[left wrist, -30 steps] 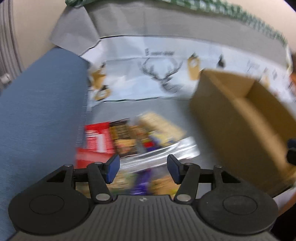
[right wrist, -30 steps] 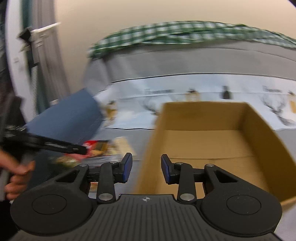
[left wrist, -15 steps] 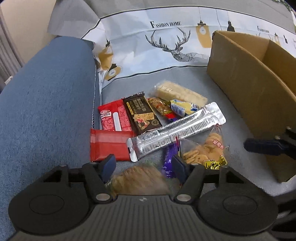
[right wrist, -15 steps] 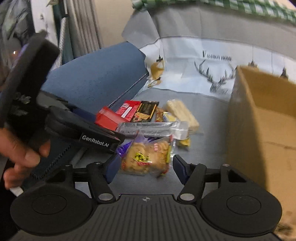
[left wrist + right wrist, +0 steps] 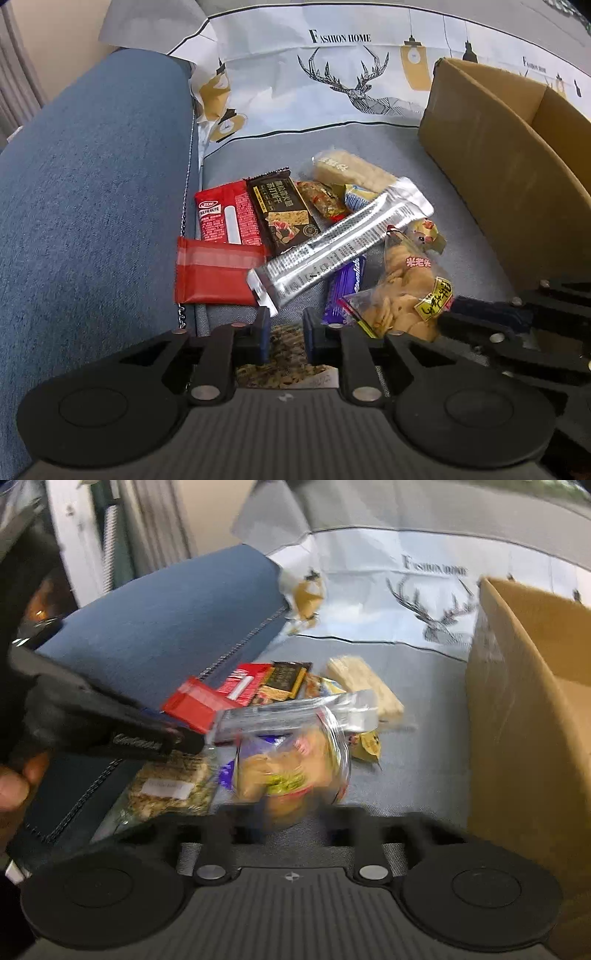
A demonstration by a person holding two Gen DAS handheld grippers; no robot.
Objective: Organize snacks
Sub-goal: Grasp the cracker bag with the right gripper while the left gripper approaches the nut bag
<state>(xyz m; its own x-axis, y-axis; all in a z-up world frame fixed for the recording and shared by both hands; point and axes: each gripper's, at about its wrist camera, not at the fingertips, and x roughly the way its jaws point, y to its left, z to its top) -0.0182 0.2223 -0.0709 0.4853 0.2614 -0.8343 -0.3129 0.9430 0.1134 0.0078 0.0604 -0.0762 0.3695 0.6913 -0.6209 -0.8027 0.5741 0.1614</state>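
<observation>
Several snack packs lie in a heap on the grey sofa seat (image 5: 417,158). My left gripper (image 5: 286,332) points down at the heap's near edge, its jaws closing, and the pads press on a seeded cracker pack (image 5: 286,350) that fills the gap between them. That pack (image 5: 166,786) also shows under the left gripper (image 5: 147,738) in the right wrist view. My right gripper (image 5: 293,819) is blurred and shut on the near end of a clear bag of round crackers (image 5: 291,771). From the left wrist view its tips (image 5: 448,314) meet that bag (image 5: 402,295) at its right corner.
An open cardboard box (image 5: 498,166) stands right of the heap. A silver stick pack (image 5: 340,247) lies across a purple bar (image 5: 343,288), beside red packs (image 5: 218,273) and a dark brown pack (image 5: 284,210). The blue armrest (image 5: 92,184) rises at the left. A person's hand (image 5: 14,786) holds the left gripper.
The right gripper swung from the box to the heap, and its jaws opened wide, then came together on the cracker bag. The left gripper sank a little and its jaws narrowed onto the seeded pack.
</observation>
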